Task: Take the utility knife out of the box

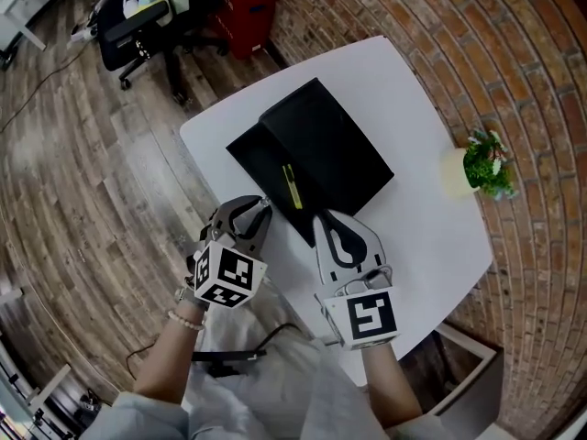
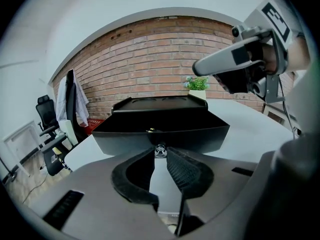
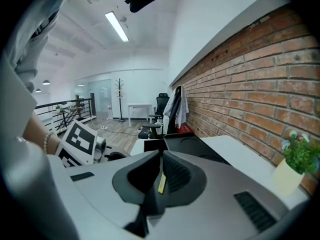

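A black box (image 1: 341, 159) lies open in the middle of the white table (image 1: 413, 99). The yellow utility knife (image 1: 292, 186) rests in it, near its front edge. My left gripper (image 1: 264, 207) is shut and empty, its tips just short of the box's front left corner. My right gripper (image 1: 322, 216) is also shut, pointing at the box edge a little right of the knife. In the left gripper view the box's front wall (image 2: 160, 136) fills the space just beyond the shut jaws (image 2: 160, 154). In the right gripper view the knife (image 3: 161, 183) shows as a yellow sliver behind the closed jaws (image 3: 161, 156).
A small potted plant (image 1: 484, 165) stands at the table's right edge by the brick wall. An office chair (image 1: 138, 26) and a red container (image 1: 248, 7) stand on the wooden floor beyond the table. The person's sleeves are at the table's near edge.
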Motion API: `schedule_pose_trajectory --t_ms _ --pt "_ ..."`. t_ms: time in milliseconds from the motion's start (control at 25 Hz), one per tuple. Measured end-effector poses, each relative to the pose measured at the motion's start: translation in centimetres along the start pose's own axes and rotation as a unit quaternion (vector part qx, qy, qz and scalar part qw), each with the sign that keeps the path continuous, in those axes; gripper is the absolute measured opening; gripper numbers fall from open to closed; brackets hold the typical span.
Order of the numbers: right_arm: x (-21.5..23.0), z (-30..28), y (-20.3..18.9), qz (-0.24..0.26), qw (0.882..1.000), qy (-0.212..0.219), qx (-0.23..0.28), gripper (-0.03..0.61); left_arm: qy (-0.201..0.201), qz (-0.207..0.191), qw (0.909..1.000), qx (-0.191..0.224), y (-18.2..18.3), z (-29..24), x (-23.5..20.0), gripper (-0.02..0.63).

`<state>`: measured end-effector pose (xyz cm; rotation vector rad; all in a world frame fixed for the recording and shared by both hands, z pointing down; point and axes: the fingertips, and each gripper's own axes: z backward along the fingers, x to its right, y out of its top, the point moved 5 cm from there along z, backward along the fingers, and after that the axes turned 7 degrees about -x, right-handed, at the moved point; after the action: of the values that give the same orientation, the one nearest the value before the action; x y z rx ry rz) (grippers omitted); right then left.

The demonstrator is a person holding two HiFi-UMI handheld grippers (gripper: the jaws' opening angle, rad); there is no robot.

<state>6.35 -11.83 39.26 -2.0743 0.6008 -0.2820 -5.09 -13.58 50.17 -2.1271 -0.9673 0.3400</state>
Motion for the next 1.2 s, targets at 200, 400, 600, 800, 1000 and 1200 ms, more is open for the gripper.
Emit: schedule_pose_trajectory --t_ms 200,400,600,800,1000,1200 --pt "-0.2 -3.0 -0.4 0.003 0.999 0.022 -0.040 0.051 -0.001 0.003 1.0000 0.000 -0.1 0.1 -0.2 0.086" --pt "-0.5 -6.0 -0.4 -0.008 0.997 0.040 -0.067 0.051 -0.005 0.005 1.0000 -0.001 -0.5 0.6 -0.3 0.086" --pt "-1.0 -8.5 -0.8 -0.005 0.994 0.049 -0.097 0.052 -0.005 0.005 1.0000 -0.001 -1.1 1.0 -0.5 0.086" --pt "-1.8 -10.2 -1.2 -0.015 0.991 0.063 -0.115 0.052 -0.009 0.006 0.9999 0.000 -2.0 1.5 -0.8 0.086" --pt "-2.2 -11.3 -1.7 -0.019 0.988 0.065 -0.138 0.052 -0.020 0.011 0.9997 0.000 -2.2 2.0 -0.8 0.086" --pt "-2.2 -12.1 -2.1 -0.014 0.984 0.053 -0.167 0.052 -0.029 0.015 0.9995 0.000 -2.5 3.9 -1.3 0.086"
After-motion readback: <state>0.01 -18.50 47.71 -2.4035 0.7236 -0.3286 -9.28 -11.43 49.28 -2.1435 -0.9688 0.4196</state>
